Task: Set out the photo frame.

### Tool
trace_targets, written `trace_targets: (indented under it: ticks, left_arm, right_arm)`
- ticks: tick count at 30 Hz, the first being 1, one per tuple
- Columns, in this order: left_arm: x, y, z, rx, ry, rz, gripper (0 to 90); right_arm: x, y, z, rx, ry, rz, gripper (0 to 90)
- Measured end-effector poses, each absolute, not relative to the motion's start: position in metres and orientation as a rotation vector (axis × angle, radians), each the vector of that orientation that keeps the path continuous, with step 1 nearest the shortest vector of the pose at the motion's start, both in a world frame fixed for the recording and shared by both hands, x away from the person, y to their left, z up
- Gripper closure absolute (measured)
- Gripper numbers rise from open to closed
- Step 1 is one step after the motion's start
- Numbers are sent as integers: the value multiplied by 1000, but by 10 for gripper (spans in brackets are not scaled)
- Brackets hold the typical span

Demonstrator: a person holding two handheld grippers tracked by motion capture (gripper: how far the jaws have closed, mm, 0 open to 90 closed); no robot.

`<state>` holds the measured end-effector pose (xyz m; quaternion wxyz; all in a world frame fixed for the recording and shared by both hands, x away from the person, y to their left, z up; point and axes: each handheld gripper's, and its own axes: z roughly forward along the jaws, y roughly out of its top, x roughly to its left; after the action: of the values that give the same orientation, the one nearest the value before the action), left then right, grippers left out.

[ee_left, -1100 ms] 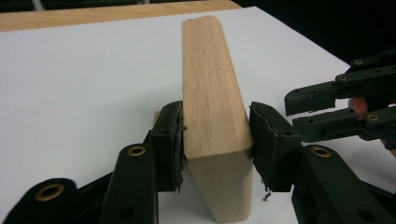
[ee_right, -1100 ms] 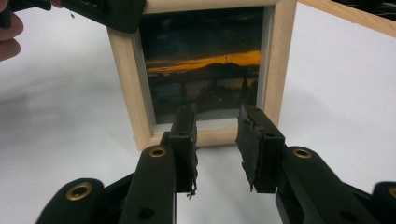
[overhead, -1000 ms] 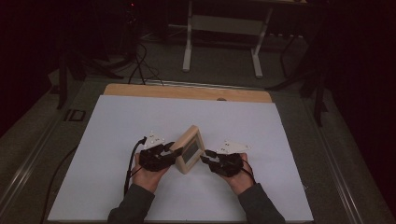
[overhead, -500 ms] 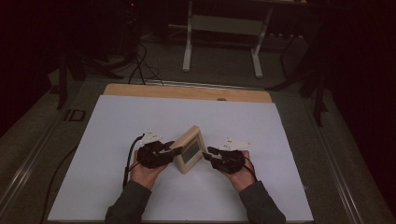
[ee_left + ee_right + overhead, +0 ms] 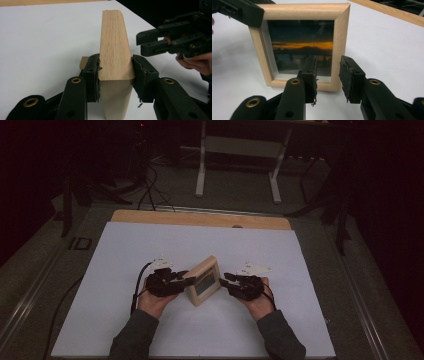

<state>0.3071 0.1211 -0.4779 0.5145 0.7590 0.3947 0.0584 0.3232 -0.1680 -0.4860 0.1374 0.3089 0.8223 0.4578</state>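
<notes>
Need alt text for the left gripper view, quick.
The left gripper clamps the edge of an upright wooden picture frame, one of its fingers on each side. The frame stands on a white table. The right gripper hovers at upper right, clear of the frame.

**Legible text and markings: none found**

No lettering, label, brand, number or sign can be read in any view. The photograph behind the glass of the small light-wood picture frame (image 5: 300, 47) was checked: an orange sunset band over a dark skyline is shown, with no caption or print on it. The bare wooden edge of the frame, seen in the left gripper view, carries grain only. Small dark marks are seen on the pale three-cornered plates (image 5: 253, 268) on top of the grippers in the high view, but they are too small to be made out.
</notes>
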Motion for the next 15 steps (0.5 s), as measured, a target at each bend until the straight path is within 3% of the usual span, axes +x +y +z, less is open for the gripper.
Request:
trace_targets:
  ticks: [4,15]
  left_arm:
    - [312,125,-481,1814,921,104,606]
    - [317,127,-483,1823,868,99,604]
  right_arm:
    - [326,-170,-484,903,2376,1337,638]
    - [336,-166,-480,927,2379,1362,472]
